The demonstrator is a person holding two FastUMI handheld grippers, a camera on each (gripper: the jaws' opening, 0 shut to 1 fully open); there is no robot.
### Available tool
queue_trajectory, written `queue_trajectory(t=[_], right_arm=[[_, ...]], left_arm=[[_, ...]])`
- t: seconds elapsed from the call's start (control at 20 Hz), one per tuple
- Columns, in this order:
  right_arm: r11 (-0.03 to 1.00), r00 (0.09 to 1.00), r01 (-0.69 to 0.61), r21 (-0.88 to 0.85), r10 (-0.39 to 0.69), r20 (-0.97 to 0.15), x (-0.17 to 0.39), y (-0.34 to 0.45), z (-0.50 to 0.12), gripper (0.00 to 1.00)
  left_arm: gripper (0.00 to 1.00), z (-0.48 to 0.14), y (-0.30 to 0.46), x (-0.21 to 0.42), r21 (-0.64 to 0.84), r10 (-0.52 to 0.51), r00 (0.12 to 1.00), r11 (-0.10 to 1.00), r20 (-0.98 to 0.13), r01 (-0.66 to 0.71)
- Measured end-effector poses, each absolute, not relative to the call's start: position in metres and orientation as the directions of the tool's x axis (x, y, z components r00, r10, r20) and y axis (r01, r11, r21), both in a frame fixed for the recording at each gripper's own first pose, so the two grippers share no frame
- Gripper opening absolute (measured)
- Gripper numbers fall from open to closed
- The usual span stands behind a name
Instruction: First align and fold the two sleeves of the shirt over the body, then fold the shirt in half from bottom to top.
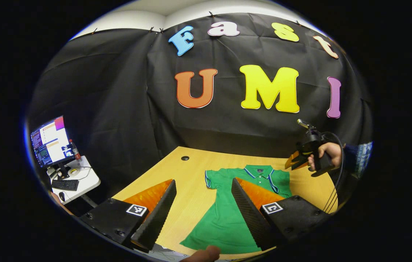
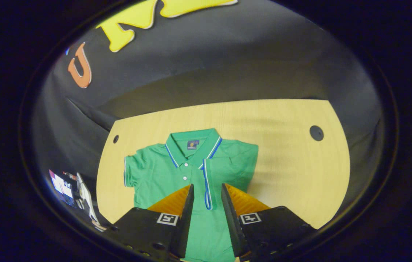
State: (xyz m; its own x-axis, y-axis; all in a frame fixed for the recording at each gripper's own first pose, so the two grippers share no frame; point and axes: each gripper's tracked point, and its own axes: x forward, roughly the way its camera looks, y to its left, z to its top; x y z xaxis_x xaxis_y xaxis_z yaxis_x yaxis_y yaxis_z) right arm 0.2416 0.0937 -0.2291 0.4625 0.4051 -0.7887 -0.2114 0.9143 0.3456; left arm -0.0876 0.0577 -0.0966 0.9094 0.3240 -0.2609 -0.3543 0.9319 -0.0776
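With both tools' jaws apart and holding nothing, the shirt (image 2: pixel 195 171) below the right tool (image 2: pixel 207 214) looks limp, light: pinch its unfolded sleeve (image 2: pixel 132 171) at the hem.

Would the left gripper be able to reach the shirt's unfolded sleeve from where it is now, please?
Probably yes. The left gripper is open above the table, and the unfolded sleeve lies flat just ahead with nothing between them; the right gripper is off to the far side.

Shirt hem: the green shirt (image 2: pixel 191 171) is cut off at the lower edge of the right gripper view.
Right sleeve: hidden, folded over the body.
Shirt side: partly covered by a finger (image 1: pixel 251 214) in the left gripper view.
Monitor (image 1: pixel 51 142): too small to be made out.
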Motion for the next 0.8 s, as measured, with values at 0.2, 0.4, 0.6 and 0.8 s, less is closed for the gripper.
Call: queue_trajectory(t=[0.2, 0.4, 0.6, 0.8], right_arm=[[0.92, 0.566, -0.214, 0.328, 0.391, -0.726, 0.222, 0.06, -0.171, 0.48], [0.939, 0.691, -0.192, 0.285, 0.336, -0.64, 0.194, 0.022, -0.107, 0.61], [0.954, 0.793, -0.168, 0.247, 0.28, -0.541, 0.156, -0.008, -0.06, 0.8], [0.951, 0.865, -0.131, 0.279, 0.247, -0.436, 0.112, -0.018, -0.025, 0.96]], left_arm=[[0.99, -0.112, 0.086, -0.053, -0.101, 0.291, 0.914, 0.938, -0.284, -0.33], [0.98, -0.133, 0.101, 0.007, -0.125, 0.218, 0.921, 0.955, -0.322, -0.27], [0.98, -0.17, 0.119, 0.063, -0.117, 0.185, 0.9, 0.961, -0.396, -0.249], [0.98, -0.221, 0.125, 0.105, -0.093, 0.15, 0.852, 0.97, -0.502, -0.226]])
